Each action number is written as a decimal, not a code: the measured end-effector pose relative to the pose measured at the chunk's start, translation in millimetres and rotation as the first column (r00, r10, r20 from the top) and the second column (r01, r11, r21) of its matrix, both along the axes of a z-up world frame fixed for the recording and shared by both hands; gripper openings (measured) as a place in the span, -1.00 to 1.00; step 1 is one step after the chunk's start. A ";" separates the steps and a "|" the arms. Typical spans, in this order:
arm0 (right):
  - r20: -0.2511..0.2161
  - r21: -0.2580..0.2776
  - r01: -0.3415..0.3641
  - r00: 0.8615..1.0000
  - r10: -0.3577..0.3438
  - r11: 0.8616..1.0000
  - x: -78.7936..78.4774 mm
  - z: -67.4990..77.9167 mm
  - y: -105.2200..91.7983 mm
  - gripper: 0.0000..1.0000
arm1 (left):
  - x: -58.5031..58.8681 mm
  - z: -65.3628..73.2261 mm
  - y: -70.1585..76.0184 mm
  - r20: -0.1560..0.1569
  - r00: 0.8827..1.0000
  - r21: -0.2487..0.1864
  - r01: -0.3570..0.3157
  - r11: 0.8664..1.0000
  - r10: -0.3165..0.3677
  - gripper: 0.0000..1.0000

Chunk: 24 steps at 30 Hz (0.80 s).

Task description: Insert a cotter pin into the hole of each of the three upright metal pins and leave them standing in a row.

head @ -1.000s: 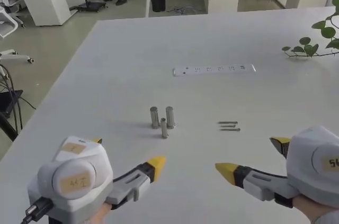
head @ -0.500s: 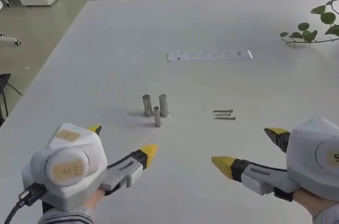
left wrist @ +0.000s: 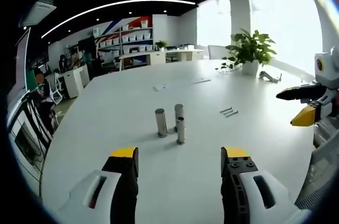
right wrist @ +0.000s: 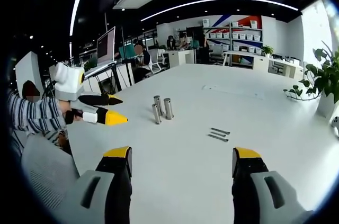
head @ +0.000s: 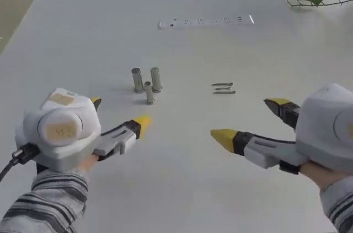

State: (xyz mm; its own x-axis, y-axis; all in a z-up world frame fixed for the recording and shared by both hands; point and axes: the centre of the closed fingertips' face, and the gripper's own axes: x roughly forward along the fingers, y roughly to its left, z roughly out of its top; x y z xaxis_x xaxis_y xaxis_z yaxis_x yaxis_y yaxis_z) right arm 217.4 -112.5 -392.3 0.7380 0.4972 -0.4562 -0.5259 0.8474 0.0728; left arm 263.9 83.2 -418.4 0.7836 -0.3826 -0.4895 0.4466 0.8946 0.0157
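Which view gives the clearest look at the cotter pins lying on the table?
The head view: it looks down on the cotter pins, so three separate strips show, right of the metal pins. The right gripper view shows them at a shallow angle, bunched together; the left gripper view shows them smaller.

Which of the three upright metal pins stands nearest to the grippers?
The front pin, alone; the left rear pin and right rear pin stand side by side behind it.
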 end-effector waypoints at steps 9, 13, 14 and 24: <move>-0.010 0.001 0.015 1.000 -0.015 1.000 4.5 -2.8 -1.6 0.44 | 39.1 2.4 -27.4 0.058 0.996 -0.028 0.064 0.998 -0.063 0.04; -0.015 0.007 0.031 0.999 -0.031 0.999 7.5 -5.0 -3.8 0.41 | 47.9 -7.0 -33.1 0.055 0.994 -0.013 0.094 0.996 -0.093 -0.09; -0.018 0.007 0.034 0.999 -0.034 0.999 8.3 -6.0 -4.2 0.41 | 49.6 -9.8 -32.9 0.053 0.994 -0.002 0.098 0.995 -0.097 -0.12; -0.036 -0.007 0.041 0.999 -0.041 0.999 16.0 -13.4 -3.3 0.37 | 68.8 -33.8 -34.0 0.038 0.989 0.038 0.138 0.990 -0.140 -0.48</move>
State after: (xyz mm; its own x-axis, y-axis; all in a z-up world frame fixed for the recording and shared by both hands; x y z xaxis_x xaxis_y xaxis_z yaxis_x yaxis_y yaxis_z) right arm 233.4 -115.8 -405.8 0.7406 0.4641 -0.4859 -0.4881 0.8686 0.0856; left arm 332.7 49.1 -452.2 0.7436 -0.4722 -0.4734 0.5648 0.8225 0.0667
